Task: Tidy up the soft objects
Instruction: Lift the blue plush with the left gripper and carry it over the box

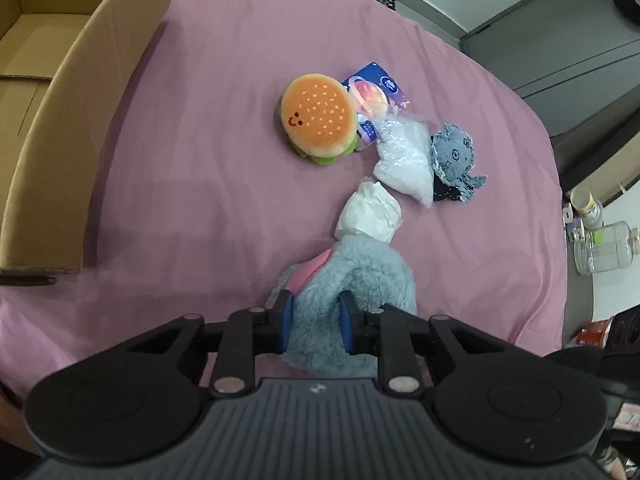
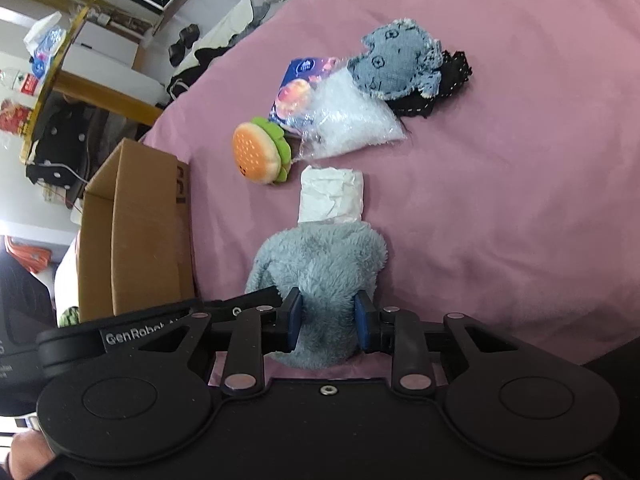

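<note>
both grippers are seen closed on the same item: a fluffy grey-blue plush [image 1: 352, 276], lying on the pink sheet [image 1: 200, 184] at the near edge of the pile. the left gripper [image 1: 316, 320] has its 2 blue-padded jaws pinching the fur from either side; pink fabric is visible at the plush's left side. the right gripper [image 2: 329, 318] is likewise clamped across the plush [image 2: 320, 264], fur bulging between the jaws. "genrobot" is read in white on the right gripper's arm; the rest of the word is cut off.

just beyond the plush, touching it, a white wrapped bundle [image 2: 331, 196] is noted. farther on lie a clear bag of white filling [image 2: 352, 120], a blue printed packet [image 2: 298, 88] partly under the bag (its round logo is too small to read), and a burger plush [image 1: 318, 114] with a stitched smile. a denim soft toy [image 2: 400, 60] rests on dark fabric [image 2: 448, 80] beside the bag.

an open cardboard box [image 1: 52, 140] sits on the sheet at the left; dark printed characters on its side are partly visible, not legible.
</note>
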`<state>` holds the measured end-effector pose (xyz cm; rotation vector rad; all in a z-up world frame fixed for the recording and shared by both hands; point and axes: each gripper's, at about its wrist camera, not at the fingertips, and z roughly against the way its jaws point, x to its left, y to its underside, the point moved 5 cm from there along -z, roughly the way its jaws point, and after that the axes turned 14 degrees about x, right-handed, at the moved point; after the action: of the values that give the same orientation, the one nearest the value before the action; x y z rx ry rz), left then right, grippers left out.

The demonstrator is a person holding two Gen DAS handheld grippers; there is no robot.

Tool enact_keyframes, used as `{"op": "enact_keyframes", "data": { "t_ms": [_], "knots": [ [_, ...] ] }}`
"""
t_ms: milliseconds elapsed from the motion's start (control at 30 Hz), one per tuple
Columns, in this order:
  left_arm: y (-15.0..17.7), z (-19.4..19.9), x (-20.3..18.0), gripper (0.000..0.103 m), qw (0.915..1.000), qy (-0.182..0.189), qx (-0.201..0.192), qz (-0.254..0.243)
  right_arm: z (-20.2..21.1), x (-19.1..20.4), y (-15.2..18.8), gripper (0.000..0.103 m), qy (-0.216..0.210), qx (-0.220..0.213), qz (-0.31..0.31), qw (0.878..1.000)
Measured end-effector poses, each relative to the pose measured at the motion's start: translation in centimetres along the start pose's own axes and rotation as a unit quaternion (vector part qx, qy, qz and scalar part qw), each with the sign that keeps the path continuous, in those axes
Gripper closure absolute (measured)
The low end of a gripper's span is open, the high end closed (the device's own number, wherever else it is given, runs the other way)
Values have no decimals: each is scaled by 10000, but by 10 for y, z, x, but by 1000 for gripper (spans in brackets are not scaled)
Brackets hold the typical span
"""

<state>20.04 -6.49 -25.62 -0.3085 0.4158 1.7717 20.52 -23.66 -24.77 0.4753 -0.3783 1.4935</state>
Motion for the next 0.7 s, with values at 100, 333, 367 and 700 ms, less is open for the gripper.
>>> {"op": "enact_keyframes", "data": {
  "t_ms": [100,333,367,700],
  "knots": [
    [2,4,-4,83,9999,-92,-38,-63,1,-1,-1,80,-85,47,-65,9999],
    [8,35,-10,83,9998,42,-201,-42,22,13,5,82,-119,-30,130,9998],
    [9,39,-10,83,9997,105,-209,-45,26,16,5,82,-111,-49,155,9998],
    [16,91,-24,83,9972,178,-627,-367,60,53,3,82,-89,-394,485,9980]
  ]
}}
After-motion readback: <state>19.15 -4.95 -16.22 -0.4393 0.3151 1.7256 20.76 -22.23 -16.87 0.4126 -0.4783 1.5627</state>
